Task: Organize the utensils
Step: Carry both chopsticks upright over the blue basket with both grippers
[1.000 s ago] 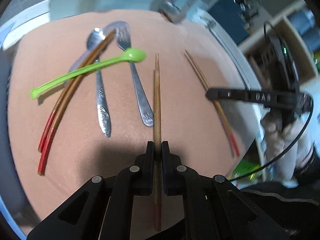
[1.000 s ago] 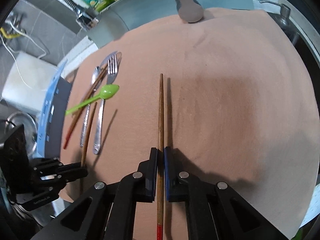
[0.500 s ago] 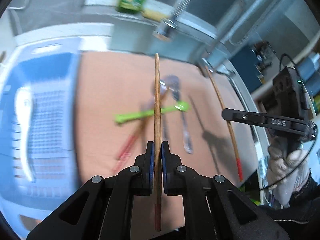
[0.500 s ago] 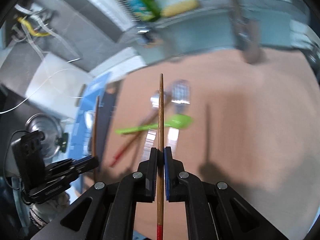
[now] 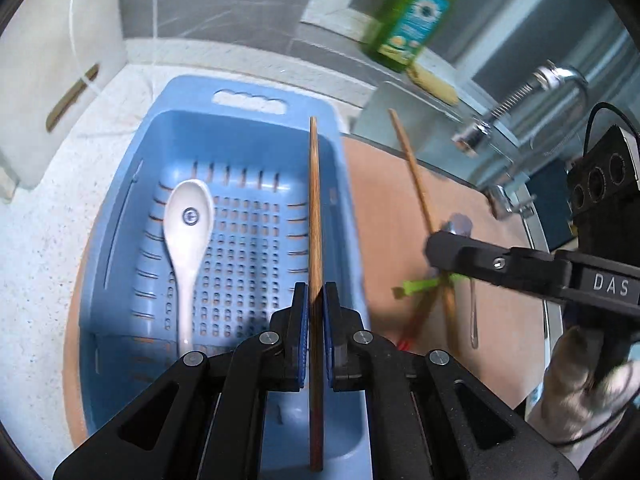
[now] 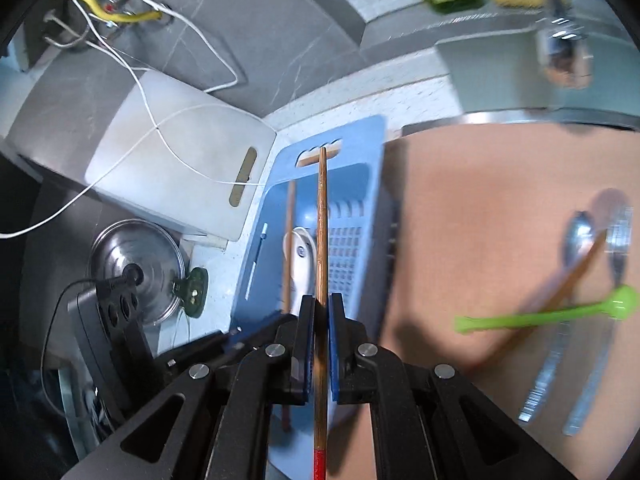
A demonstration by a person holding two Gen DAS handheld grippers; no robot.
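Two brown wooden chopsticks are up off the surface, one in each gripper, and the blue perforated plastic basket (image 5: 120,216) is the thing to steer by. Far to its left stand a white cutting board (image 6: 176,156) and a steel pot lid (image 6: 136,268). Inside the basket, toward its left wall, a white ceramic soup spoon (image 5: 186,236) lies on the slotted floor. Over the basket's right side the left gripper (image 5: 315,340) has its fingers pinched tight on the left-hand wooden chopstick (image 5: 314,208), which runs lengthwise above the basket interior. Just right of the basket's right wall, the right gripper (image 6: 321,344) is clamped on the red-tipped wooden chopstick (image 6: 322,232); from its own camera that stick points along the basket toward the handle slot. Right of the basket, on the salmon-coloured mat (image 6: 480,208), lie a lime-green plastic spoon (image 6: 560,314), a silver metal spoon (image 6: 576,240), a silver metal fork (image 6: 618,232) and another brown wooden chopstick (image 6: 560,292), crossing each other, all blurred. Behind the basket, to the right, a green dish-soap bottle (image 5: 412,16) stands by a chrome tap (image 5: 520,96).
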